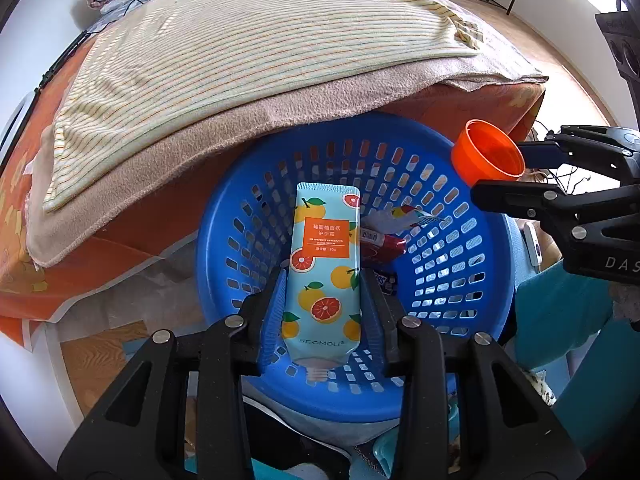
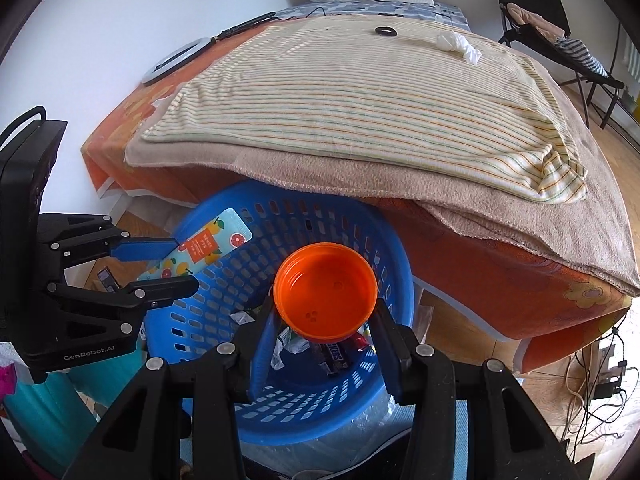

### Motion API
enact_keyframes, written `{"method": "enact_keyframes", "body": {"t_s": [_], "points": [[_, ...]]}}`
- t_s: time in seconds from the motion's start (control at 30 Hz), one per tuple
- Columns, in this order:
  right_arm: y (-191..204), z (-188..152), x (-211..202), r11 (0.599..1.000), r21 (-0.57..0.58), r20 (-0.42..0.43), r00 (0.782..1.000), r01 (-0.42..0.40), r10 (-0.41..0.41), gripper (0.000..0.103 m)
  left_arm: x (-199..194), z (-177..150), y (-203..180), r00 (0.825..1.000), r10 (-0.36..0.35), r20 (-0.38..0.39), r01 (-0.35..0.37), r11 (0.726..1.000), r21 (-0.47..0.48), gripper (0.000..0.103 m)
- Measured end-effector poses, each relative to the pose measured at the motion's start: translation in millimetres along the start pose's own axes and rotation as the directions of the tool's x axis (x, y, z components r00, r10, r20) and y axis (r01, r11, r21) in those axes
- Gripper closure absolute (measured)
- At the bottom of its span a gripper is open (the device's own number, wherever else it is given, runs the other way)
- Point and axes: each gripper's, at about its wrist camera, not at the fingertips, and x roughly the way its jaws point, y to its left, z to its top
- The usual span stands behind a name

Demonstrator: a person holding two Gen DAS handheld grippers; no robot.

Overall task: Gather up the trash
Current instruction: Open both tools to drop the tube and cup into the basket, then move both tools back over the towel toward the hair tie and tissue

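My left gripper (image 1: 322, 280) is shut on a light blue hand cream tube (image 1: 324, 264) printed with oranges and holds it over the blue slotted basket (image 1: 472, 280). My right gripper (image 2: 324, 312) is shut on an orange plastic lid (image 2: 325, 290), also above the basket (image 2: 224, 304). The lid shows in the left wrist view (image 1: 488, 152) at the basket's right rim, and the tube shows in the right wrist view (image 2: 200, 248). Wrappers (image 1: 384, 240) and a chocolate bar wrapper (image 2: 334, 354) lie inside the basket.
The basket stands partly under the edge of a bed with a striped cloth (image 2: 360, 92) over a beige blanket (image 2: 520, 216). A crumpled white tissue (image 2: 458, 46) and a black ring (image 2: 385, 31) lie on the cloth. A folding chair (image 2: 560, 32) stands at the far right.
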Motion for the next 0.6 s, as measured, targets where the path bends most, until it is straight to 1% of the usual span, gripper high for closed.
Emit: {"method": "enact_keyframes", "body": {"t_s": [0.23,0.27,0.3,0.33,0.37,0.4,0.57,0.6], "points": [[-5.3,0.8,4.8,0.999,0.035,-0.012,1.0,-0.007,0.007,0.055,3.1,-0.2,-0.3,1.0,0.017,-0.005,-0.017,1.0,0.002,0.066],[-5.9,0.8,5.3,0.999,0.04,-0.014,1.0,-0.008,0.008,0.055,3.6,-0.1,-0.1,1.0,0.017,-0.007,-0.017,1.0,0.001,0.063],[-6.1,1.1,5.5,0.999,0.043,-0.015,1.0,-0.006,0.007,0.055,3.9,0.0,0.1,1.0,0.018,-0.008,-0.018,1.0,0.0,0.055],[-6.3,0.8,5.5,0.999,0.045,-0.015,1.0,-0.005,0.005,0.054,4.0,0.3,0.0,1.0,0.019,-0.005,-0.019,1.0,0.001,0.051],[-6.4,0.9,5.4,0.999,0.046,-0.013,1.0,-0.003,0.004,0.05,3.7,0.4,-0.4,1.0,0.02,-0.002,-0.02,1.0,0.004,0.046],[-6.5,0.8,5.2,0.999,0.047,-0.011,1.0,-0.002,0.002,0.047,3.6,0.8,-0.7,1.0,0.022,0.0,-0.022,1.0,0.006,0.046],[-7.4,1.3,5.5,0.999,0.05,-0.012,1.0,0.003,-0.002,0.043,5.5,1.5,-0.8,1.0,0.021,-0.008,-0.021,1.0,0.006,0.046],[-7.9,1.2,5.5,0.999,0.051,-0.012,1.0,0.005,-0.004,0.041,5.8,1.2,-0.7,1.0,0.023,-0.009,-0.023,1.0,0.006,0.04]]}}
